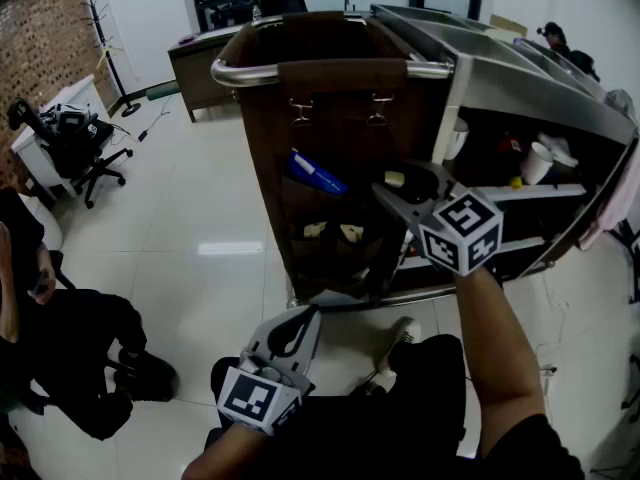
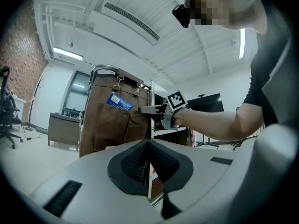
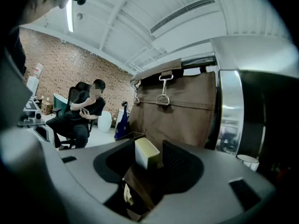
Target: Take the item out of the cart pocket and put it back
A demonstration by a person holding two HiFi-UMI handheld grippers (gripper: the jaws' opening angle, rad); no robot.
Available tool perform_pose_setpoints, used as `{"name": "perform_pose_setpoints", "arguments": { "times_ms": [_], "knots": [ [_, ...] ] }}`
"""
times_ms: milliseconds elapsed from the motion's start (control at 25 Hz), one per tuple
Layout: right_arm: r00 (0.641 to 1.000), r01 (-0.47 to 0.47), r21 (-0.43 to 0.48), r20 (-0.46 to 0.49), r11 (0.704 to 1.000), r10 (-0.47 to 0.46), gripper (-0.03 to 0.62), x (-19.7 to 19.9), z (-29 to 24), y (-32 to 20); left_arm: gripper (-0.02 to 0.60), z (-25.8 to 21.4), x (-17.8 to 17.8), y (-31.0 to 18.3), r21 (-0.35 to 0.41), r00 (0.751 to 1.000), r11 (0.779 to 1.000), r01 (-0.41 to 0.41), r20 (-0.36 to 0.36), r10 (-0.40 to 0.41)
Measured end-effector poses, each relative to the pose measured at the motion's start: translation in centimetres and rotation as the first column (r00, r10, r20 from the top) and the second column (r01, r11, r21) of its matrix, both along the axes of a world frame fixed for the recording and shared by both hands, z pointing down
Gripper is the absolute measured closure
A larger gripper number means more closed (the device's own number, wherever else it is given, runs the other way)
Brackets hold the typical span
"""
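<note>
a brick wall [image 1: 40, 38] closed the room's left side, with an office chair [image 1: 85, 148] and a seated person [image 1: 70, 338] on the glossy white tile floor [image 1: 210, 228]. the left gripper [image 1: 305, 318] hung low, its jaws together on nothing. at centre stood the cart's brown fabric bag [image 1: 330, 118], with a blue packet [image 1: 315, 173] poking from one pocket. the pale yellow block [image 3: 146, 154] sat at a pocket mouth between the wide-spread jaws of the right gripper [image 3: 150, 162], whose pads were not pressing it. steel shelves [image 1: 540, 98] holding a white cup [image 1: 537, 163] lay to the right.

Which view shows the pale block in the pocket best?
Right gripper view: the pale block stands close up between the right gripper's open jaws. Head view shows just a small pale spot; left gripper view misses it.
</note>
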State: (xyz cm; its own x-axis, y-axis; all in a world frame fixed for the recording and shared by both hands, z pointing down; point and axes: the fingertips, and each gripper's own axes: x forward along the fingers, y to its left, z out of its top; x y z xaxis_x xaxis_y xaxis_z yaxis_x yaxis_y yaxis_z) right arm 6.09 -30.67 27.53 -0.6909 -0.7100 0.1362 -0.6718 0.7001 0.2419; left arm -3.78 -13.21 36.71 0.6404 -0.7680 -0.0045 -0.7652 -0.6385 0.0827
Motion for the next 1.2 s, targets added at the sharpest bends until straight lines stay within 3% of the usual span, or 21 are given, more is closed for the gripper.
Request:
{"name": "perform_pose_setpoints", "arguments": {
  "times_ms": [120, 280, 520, 880, 1200],
  "knots": [
    [1.000, 0.001, -0.002, 0.005, 1.000, -0.001, 0.388, 0.0, 0.2, 0.0, 0.581, -0.2, 0.1, -0.2, 0.004, 1.000, 1.000, 0.002, -0.003, -0.002],
    [1.000, 0.004, -0.003, -0.001, 1.000, -0.004, 0.450, 0.0, 0.1, 0.0, 0.581, -0.4, 0.2, -0.3, 0.008, 1.000, 1.000, 0.000, -0.004, 0.000],
    [1.000, -0.006, 0.026, -0.009, 1.000, 0.007, 0.458, -0.2, -0.3, 0.2, 0.581, -0.2, 0.3, -0.1, 0.003, 1.000, 1.000, -0.005, 0.002, 0.005],
    [0.993, -0.023, 0.041, 0.120, 0.999, 0.017, 0.503, 0.4, -3.9, 0.5, 0.581, -0.3, 0.1, 0.3, 0.005, 1.000, 1.000, -0.003, 0.008, 0.003],
    [0.986, -0.018, 0.143, 0.167, 0.990, -0.007, 0.505, 1.4, -9.7, 3.7, 0.581, -0.5, -0.1, 0.7, 0.010, 1.000, 1.000, -0.004, 0.006, 0.004]
  ]
}}
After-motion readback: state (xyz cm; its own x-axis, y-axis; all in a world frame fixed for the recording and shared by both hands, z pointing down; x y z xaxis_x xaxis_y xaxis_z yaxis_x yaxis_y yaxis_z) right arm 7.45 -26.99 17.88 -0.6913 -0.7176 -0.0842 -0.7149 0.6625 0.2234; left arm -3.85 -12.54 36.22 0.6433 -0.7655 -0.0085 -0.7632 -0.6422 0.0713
